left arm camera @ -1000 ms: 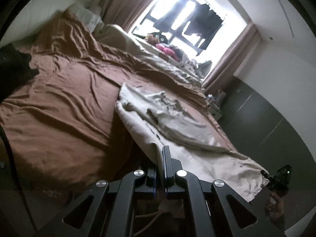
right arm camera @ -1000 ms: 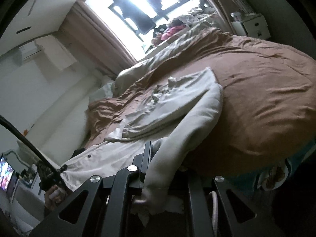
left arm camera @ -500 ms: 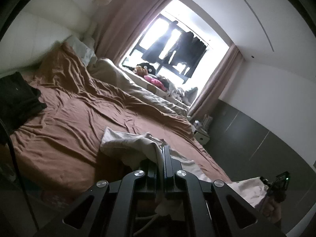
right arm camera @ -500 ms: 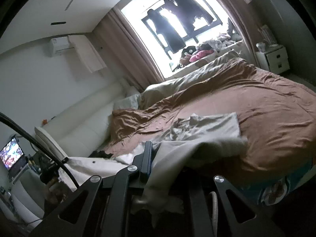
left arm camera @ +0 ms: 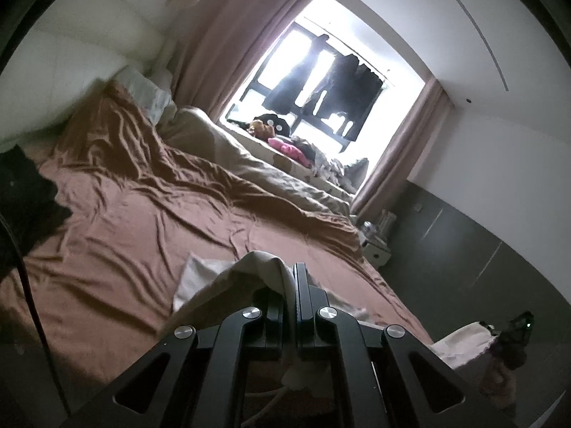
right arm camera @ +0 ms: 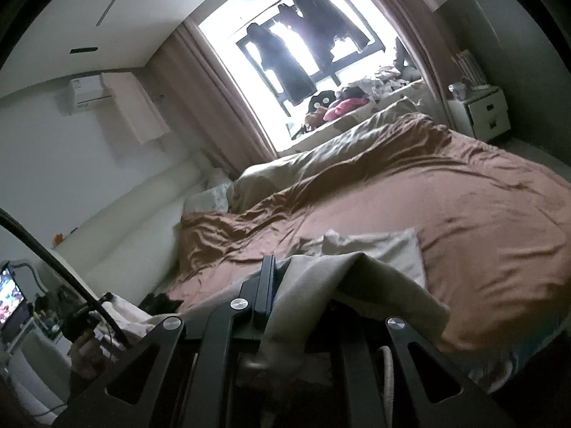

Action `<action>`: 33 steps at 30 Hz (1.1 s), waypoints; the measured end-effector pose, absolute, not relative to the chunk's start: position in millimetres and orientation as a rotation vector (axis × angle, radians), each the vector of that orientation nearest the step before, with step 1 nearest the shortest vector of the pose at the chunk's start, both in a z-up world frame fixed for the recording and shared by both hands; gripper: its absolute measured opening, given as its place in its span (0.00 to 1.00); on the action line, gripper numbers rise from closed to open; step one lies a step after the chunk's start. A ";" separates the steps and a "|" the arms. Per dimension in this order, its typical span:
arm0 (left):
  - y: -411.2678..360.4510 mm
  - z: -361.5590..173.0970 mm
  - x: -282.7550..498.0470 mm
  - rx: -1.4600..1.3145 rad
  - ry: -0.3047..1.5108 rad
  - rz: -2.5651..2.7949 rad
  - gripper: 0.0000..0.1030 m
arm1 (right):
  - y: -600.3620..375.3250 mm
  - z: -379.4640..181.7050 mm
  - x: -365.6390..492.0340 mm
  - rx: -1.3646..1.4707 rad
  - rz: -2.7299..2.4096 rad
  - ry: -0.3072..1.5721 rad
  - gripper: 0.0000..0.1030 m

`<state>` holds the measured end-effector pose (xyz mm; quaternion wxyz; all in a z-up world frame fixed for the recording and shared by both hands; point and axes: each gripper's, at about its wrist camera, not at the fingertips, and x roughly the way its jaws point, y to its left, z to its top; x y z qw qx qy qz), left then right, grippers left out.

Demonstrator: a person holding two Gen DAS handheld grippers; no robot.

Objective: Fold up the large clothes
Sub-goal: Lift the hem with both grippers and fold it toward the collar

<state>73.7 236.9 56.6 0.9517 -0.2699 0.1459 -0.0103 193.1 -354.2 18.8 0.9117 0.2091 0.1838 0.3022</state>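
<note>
My left gripper (left arm camera: 289,278) has its jaws pinching a fold of the pale garment (left arm camera: 262,265); my right gripper (right arm camera: 276,274) pinches another edge. The garment hangs between them above the near edge of the bed (left arm camera: 142,221), its far part resting on the brown sheet.

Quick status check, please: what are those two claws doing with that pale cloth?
Left gripper, right gripper shut on cream garment. Garment partly raised above brown bed. Nothing in the way.
</note>
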 end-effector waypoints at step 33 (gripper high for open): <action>295.7 -89.6 358.8 -0.544 0.702 0.168 0.05 | -234.1 -34.7 446.9 0.448 0.378 0.748 0.07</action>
